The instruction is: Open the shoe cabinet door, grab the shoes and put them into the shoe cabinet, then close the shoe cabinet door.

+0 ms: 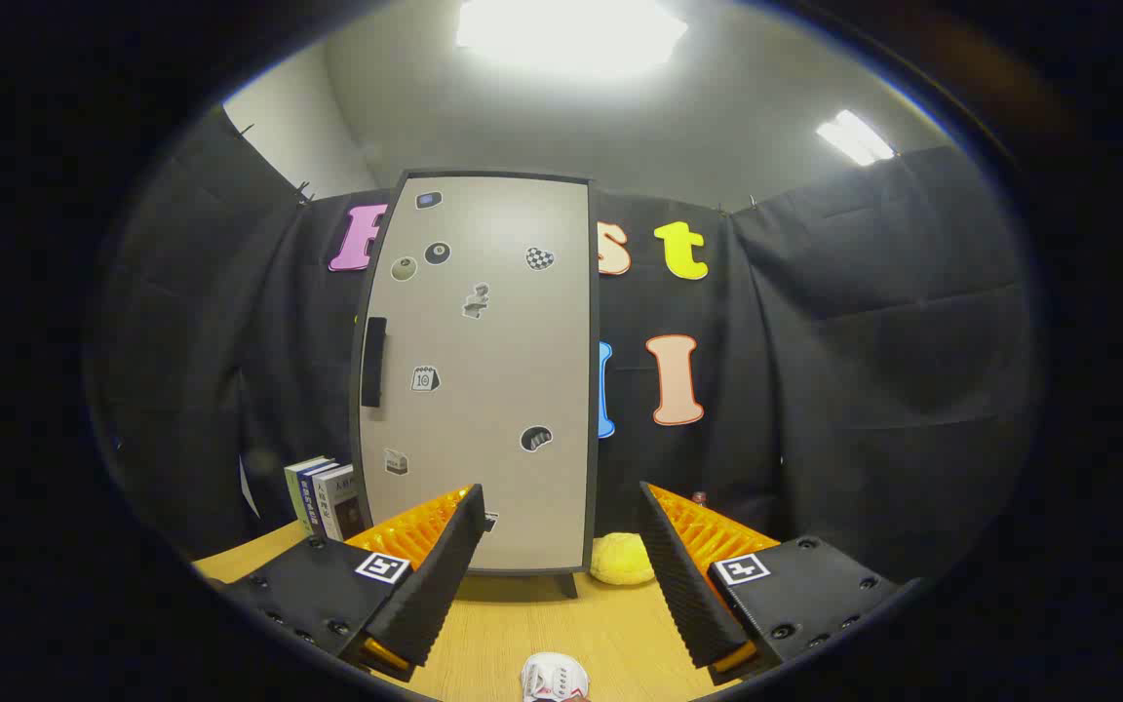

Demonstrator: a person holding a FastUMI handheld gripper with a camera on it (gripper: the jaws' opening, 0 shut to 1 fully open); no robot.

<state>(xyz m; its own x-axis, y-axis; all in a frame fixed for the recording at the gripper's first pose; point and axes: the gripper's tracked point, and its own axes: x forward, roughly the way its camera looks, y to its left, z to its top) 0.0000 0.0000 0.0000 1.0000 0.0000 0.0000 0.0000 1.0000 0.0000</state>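
Tongs [559, 575] spread wide, pinching nothing, ridged inner pads facing each other across bare table. Hovering low over a light wood-grain tabletop [513, 634], aimed at a tall pale-grey shoe cabinet [484, 370] with a dark frame, standing upright straight ahead, beyond the fingertips and slightly toward the left finger. Door shut, flat and matte, dotted with small stickers. Slim black vertical handle [373, 361] set at the door's left edge, long axis upright, up and left of the tongs, nearer the left finger; hinge judged to be on the right edge. Opening step not yet begun, by the look of it. Next move likely a lift and shift leftward, fingers straddling the handle across its narrow width. Small white shoe with red trim [554, 678] lying on the table between the fingers, close under them. Soft, fuzzy yellow lump [622, 560] beside the cabinet's foot, just inside the right finger. Few upright books [326, 499] left of the cabinet.
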